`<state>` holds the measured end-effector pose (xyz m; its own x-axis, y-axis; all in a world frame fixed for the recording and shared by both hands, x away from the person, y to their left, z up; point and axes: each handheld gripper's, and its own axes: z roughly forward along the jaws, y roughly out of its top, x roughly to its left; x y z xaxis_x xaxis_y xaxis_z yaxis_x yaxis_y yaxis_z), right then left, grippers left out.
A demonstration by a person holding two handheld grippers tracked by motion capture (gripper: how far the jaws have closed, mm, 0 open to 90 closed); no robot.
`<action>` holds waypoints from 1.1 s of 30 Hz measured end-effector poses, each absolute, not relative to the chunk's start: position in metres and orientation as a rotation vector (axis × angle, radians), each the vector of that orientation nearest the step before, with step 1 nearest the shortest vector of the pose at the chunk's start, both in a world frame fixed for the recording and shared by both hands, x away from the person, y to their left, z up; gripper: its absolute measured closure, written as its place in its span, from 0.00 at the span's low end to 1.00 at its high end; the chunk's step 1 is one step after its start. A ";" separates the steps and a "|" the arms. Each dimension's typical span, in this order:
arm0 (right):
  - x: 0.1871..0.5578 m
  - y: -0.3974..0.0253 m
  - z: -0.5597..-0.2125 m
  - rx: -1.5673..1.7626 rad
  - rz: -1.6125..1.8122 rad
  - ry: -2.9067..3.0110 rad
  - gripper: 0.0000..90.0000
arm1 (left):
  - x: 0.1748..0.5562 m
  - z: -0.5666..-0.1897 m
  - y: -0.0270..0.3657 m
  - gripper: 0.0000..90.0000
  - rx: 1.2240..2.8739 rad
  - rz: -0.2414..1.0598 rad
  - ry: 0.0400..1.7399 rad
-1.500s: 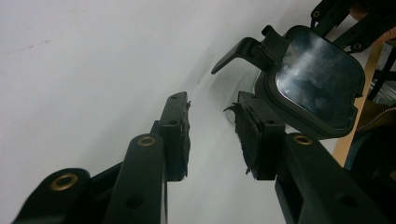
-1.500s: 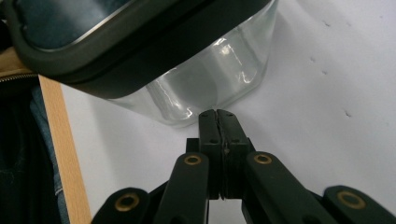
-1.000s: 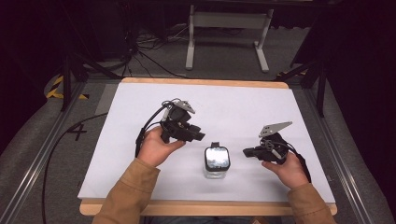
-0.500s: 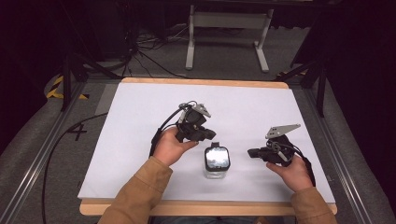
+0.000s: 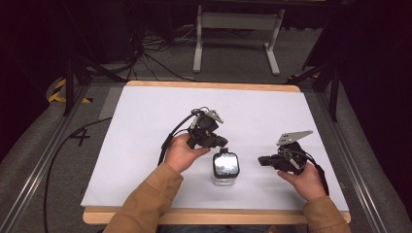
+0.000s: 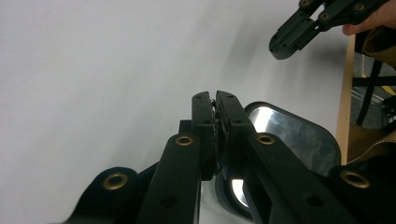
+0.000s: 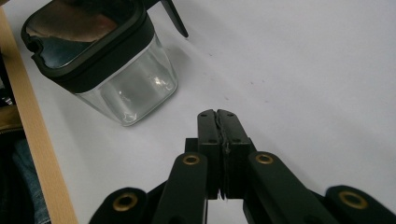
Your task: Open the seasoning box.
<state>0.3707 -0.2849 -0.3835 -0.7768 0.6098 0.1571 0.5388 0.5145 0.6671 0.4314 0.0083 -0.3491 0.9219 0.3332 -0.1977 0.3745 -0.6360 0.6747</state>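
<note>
A small clear square jar (image 5: 226, 169) with a black-rimmed shiny lid stands near the front of the white table (image 5: 145, 121). My left gripper (image 5: 219, 142) hovers just above and left of the jar's lid, jaws shut with nothing between them; its tips (image 6: 215, 100) sit over the lid (image 6: 299, 135). My right gripper (image 5: 263, 160) is held to the right of the jar, a short gap away, jaws pressed together and empty (image 7: 217, 116). The jar (image 7: 112, 65) lies ahead and to the left in the right gripper view.
The wooden front edge (image 5: 218, 217) of the table runs below the jar. Cables (image 5: 63, 150) trail over the grey floor at left. A metal stand (image 5: 235, 29) sits behind the table. White surface spreads wide beyond the jar.
My left gripper has moved right and toward the jar, from the table's middle-left to just above the lid. The right gripper shifted slightly right and nearer the front.
</note>
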 end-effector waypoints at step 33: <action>0.370 -0.281 -0.384 0.999 1.126 2.666 0.98 | 0.430 -0.348 0.012 1.00 2.325 -0.047 0.534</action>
<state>0.3698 -0.2809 -0.3843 -0.7841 0.5968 0.1701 0.5380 0.5172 0.6656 0.4305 0.0122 -0.3482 0.9128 0.3633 -0.1867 0.3903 -0.6410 0.6609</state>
